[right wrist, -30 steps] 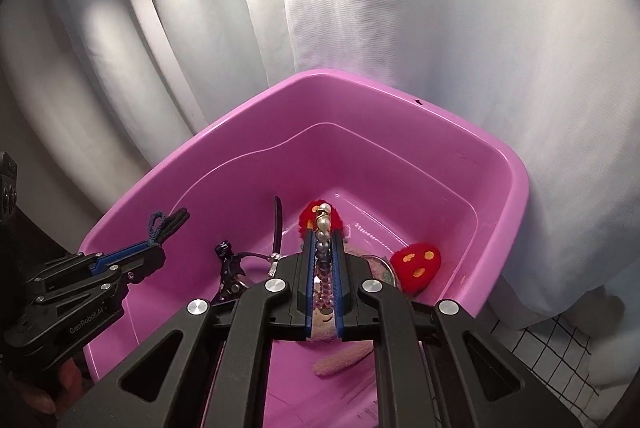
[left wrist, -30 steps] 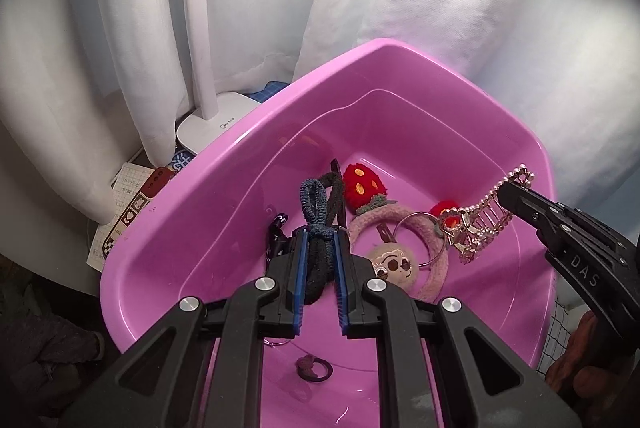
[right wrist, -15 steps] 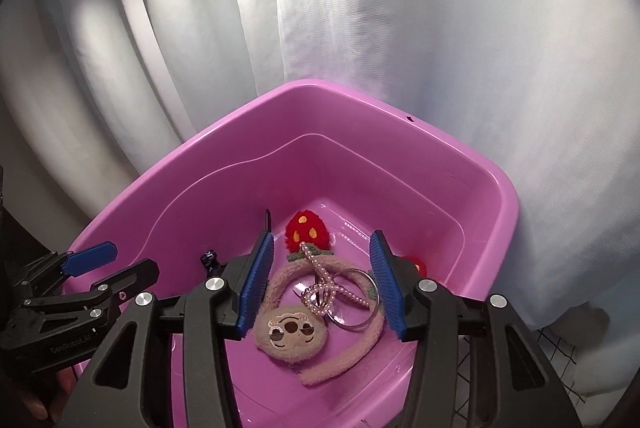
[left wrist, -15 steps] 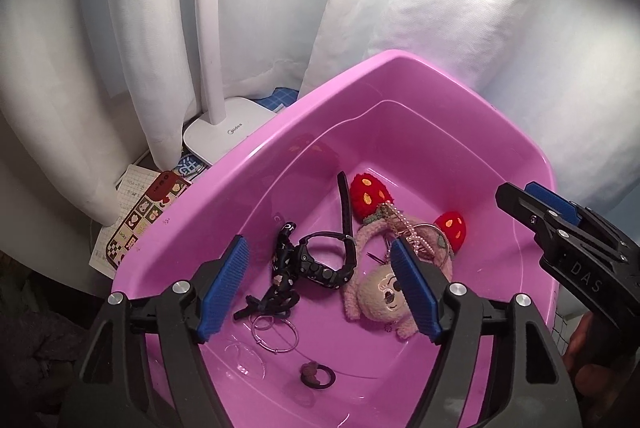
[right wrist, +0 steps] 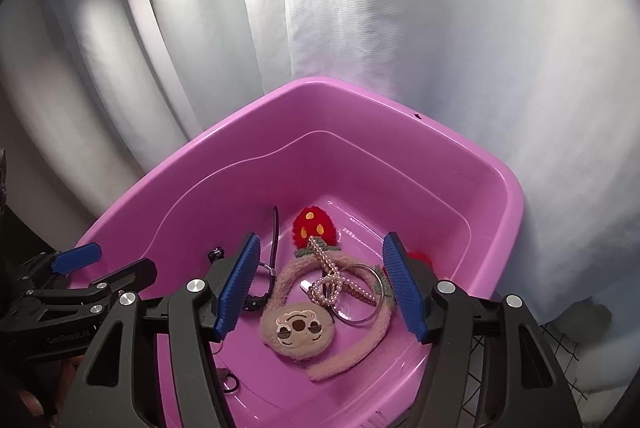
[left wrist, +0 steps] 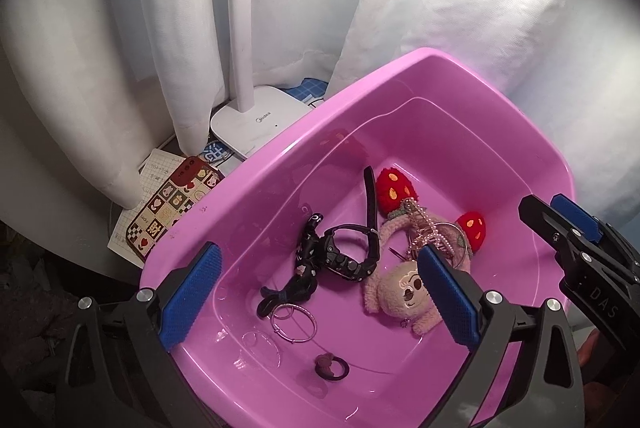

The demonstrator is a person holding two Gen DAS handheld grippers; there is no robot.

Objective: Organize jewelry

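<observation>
A pink plastic tub holds the jewelry. In it lie a plush headband with a doll face and red strawberries, a pearl hair clip on top of it, a metal ring, a black watch, a dark cord, thin bangles and a hair tie. My left gripper is open and empty above the tub. My right gripper is open and empty above the headband.
A white desk lamp base and pole stand behind the tub on the left. A patterned phone case lies on paper beside it. White curtains hang close behind the tub.
Both grippers opened. The left let go of the dark cord and the right let go of the pearl clip; both now lie in the tub. Both grippers have drawn back and up.
</observation>
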